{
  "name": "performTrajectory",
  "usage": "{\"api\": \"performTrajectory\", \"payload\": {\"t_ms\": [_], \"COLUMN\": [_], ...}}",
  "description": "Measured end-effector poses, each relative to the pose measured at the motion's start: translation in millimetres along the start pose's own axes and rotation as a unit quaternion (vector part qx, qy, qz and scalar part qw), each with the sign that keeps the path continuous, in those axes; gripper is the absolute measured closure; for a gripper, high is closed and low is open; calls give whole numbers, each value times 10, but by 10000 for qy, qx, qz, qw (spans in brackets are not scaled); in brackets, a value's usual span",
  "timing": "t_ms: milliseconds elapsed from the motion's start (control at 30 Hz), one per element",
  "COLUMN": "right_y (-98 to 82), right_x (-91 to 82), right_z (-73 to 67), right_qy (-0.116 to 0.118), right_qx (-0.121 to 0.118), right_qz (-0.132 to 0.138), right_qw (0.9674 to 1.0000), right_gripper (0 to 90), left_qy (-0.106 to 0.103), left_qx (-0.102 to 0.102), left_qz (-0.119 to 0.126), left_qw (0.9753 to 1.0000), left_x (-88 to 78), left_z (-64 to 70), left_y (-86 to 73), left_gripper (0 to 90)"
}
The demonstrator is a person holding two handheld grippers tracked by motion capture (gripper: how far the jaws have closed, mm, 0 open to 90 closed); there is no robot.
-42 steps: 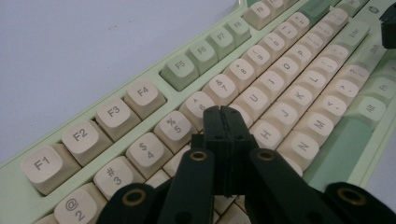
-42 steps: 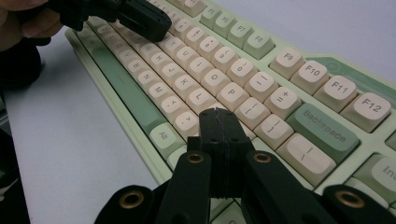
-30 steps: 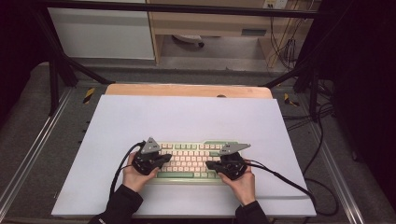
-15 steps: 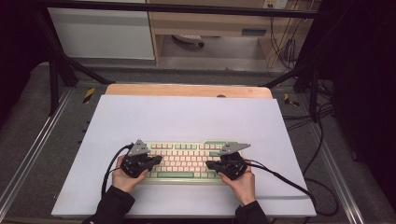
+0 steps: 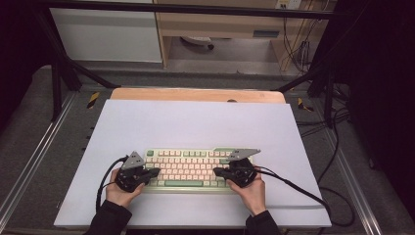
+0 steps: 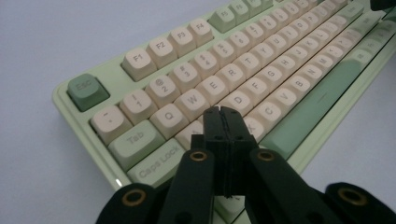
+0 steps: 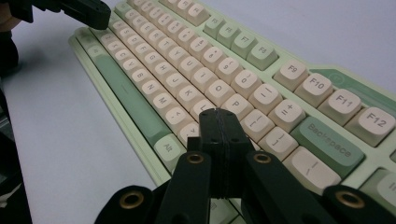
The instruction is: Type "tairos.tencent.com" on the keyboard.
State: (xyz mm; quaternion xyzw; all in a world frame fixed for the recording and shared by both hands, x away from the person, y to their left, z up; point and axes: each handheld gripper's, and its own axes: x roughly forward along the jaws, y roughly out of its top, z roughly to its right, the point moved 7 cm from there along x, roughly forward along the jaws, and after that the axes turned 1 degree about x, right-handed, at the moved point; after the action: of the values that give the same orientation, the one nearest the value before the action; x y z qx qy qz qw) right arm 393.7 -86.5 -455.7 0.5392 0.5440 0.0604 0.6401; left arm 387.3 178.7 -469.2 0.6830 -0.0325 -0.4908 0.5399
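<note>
Two hand-held grippers hover over a pale green keyboard point(image 5: 188, 168) lying on the near part of a white table point(image 5: 195, 122), the left gripper point(image 6: 223, 112) pressed shut over its left keys, the right gripper point(image 7: 218, 113) likewise shut over its right keys, both empty

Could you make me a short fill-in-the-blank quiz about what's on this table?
1. The keyboard has cream keys and a ____ frame.
2. The left gripper has its jaws ____, with nothing between them.
3. The tip of the right gripper hangs over the keys just below the key marked ____.
4. The green key at the keyboard's top left corner reads ____.

Missing words: green; shut; P; Esc
</note>
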Motion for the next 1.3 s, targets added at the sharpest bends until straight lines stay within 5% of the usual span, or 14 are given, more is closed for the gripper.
{"api": "performTrajectory", "payload": {"t_ms": [400,1300], "right_y": [32,-61], "right_x": [129,303], "right_z": [-83,-112], "right_qy": [75,108], "right_qx": [-98,-159], "right_qz": [-92,-254], "right_qw": [9999,9995], "right_gripper": [900,900], "left_qy": [67,46], "left_qx": [-112,-109], "left_qz": [120,122], "left_qw": [9998,9999], "left_x": [-127,-116], "left_z": [-76,-78], "left_y": [-60,-92], "left_gripper": [900,900]}}
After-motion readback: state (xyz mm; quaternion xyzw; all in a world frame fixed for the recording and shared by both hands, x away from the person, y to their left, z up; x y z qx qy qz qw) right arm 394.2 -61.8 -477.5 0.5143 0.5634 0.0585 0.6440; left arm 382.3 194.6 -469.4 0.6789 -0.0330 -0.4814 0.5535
